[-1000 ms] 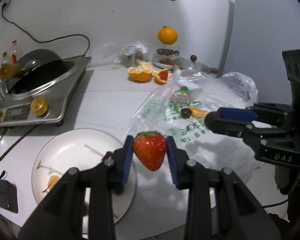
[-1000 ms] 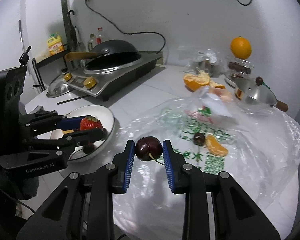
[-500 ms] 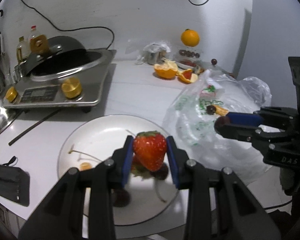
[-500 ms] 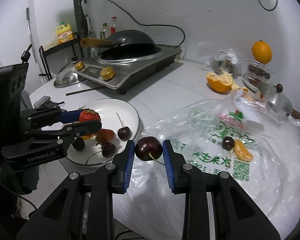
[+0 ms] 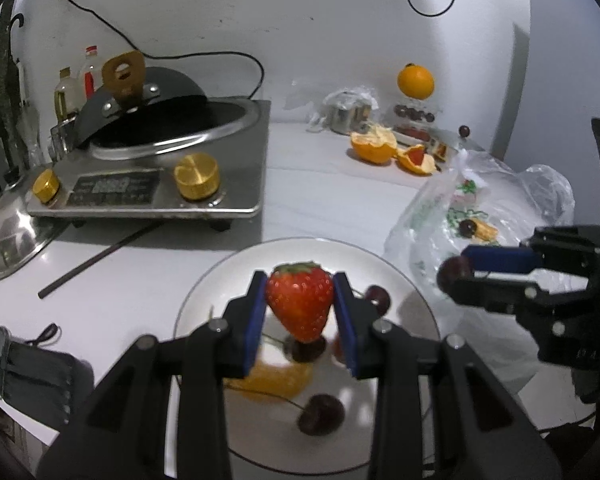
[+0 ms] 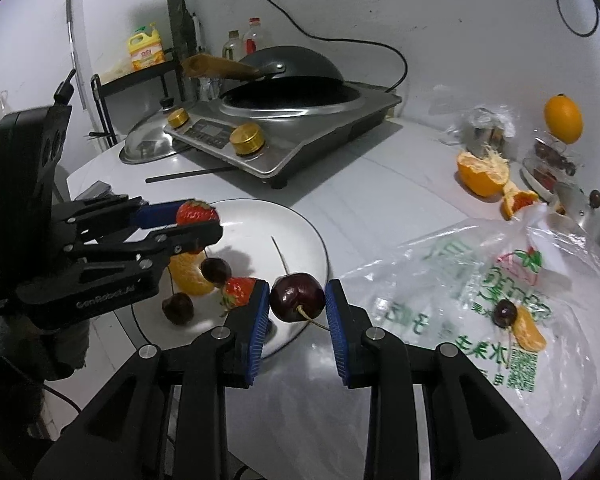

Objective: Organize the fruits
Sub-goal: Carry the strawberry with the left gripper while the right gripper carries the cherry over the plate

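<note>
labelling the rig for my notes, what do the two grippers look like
Both are matte black linkage frames with silver pivot screws and ribbed blue pads on the fingers. The left gripper carries white "GenRobot.AI" lettering and a tall black housing; the right gripper shows partial white letters.

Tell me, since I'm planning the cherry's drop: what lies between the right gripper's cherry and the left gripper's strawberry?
In the right wrist view, a second strawberry and a dark cherry on the white plate lie between the held cherry and the held strawberry.
</note>
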{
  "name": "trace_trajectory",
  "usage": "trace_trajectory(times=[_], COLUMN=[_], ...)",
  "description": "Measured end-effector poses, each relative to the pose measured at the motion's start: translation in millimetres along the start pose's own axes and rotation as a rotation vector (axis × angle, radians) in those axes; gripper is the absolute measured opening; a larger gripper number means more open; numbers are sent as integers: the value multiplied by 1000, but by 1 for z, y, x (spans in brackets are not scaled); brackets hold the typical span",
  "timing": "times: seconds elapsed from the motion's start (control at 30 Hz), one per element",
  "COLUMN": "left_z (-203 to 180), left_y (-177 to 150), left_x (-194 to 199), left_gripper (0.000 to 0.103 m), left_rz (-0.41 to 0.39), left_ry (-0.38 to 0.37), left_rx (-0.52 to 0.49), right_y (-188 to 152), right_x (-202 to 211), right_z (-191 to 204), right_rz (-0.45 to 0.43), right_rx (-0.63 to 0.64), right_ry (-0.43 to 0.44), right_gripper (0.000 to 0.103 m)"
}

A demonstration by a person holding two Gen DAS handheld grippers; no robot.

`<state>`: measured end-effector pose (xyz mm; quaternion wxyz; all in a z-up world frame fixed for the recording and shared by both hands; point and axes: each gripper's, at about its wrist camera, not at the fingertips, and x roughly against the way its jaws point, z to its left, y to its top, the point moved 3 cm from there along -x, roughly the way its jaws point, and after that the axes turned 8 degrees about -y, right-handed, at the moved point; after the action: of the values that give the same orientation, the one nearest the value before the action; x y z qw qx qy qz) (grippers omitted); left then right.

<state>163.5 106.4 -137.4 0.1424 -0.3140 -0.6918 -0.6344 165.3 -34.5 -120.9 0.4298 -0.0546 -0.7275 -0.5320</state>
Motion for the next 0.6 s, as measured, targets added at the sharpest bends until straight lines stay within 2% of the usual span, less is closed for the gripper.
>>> trace_trajectory(times=[0.6], left_z=[30], left_y=[3], left_x=[-36], left_gripper=[34], left_rz=[59], left_ry=[-15], left_rx=[21], right_y=[17], right_x=[-43], right_z=[13], right_rz=[33], right_rx=[6], right_ry=[27], right_gripper=[31])
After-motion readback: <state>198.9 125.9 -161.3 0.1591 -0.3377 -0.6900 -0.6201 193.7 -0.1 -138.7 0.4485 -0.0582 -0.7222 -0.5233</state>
